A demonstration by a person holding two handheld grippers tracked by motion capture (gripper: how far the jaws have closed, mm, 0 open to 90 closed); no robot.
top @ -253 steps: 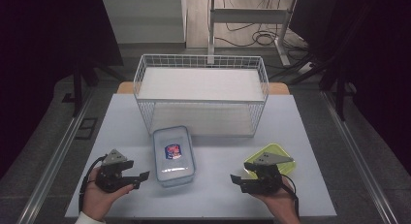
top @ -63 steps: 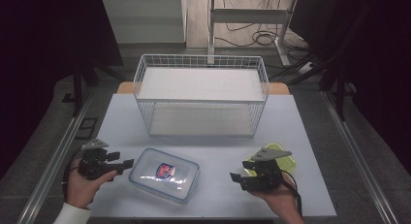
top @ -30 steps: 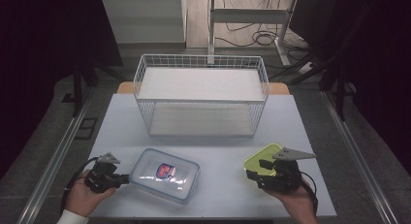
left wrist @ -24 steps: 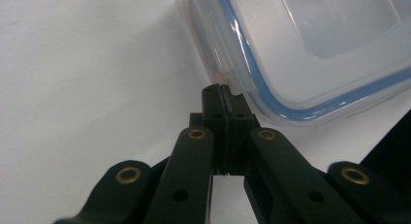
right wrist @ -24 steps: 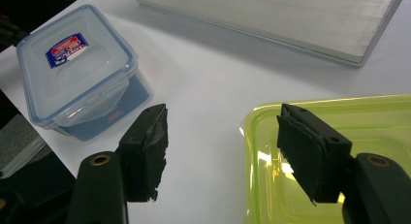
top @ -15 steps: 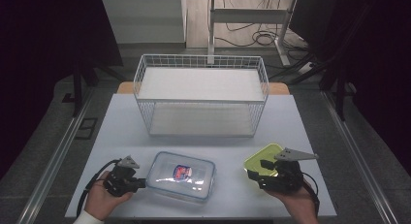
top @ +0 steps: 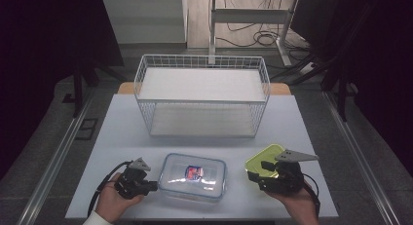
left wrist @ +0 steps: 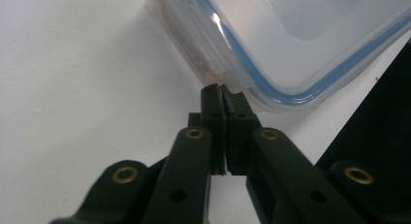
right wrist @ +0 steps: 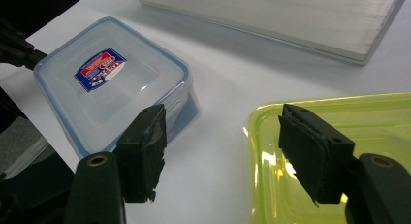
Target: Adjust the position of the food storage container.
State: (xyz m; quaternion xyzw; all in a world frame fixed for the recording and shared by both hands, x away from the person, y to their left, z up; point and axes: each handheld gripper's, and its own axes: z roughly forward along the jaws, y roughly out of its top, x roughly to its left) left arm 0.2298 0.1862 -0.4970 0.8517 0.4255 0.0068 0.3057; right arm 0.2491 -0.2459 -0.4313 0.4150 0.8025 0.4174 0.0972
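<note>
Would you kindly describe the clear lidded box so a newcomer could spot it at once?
Start at the white wire basket on the table. In front of it lies the clear box, beside a yellow-green lid. Its blue-rimmed lid and red-and-blue label set it apart.

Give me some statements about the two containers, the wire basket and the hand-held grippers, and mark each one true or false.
1. The clear container has its lid on. True.
2. The clear container lies inside the wire basket. False: it lies on the table, in front of the basket.
3. The left hand-held gripper has its jaws shut, with the tips at the container's edge. True.
4. The right hand-held gripper is shut on the green container. False: its jaws stand open over that container's edge and press on nothing.
5. The green container sits left of the clear one in the high view. False: it sits to the right.
</note>
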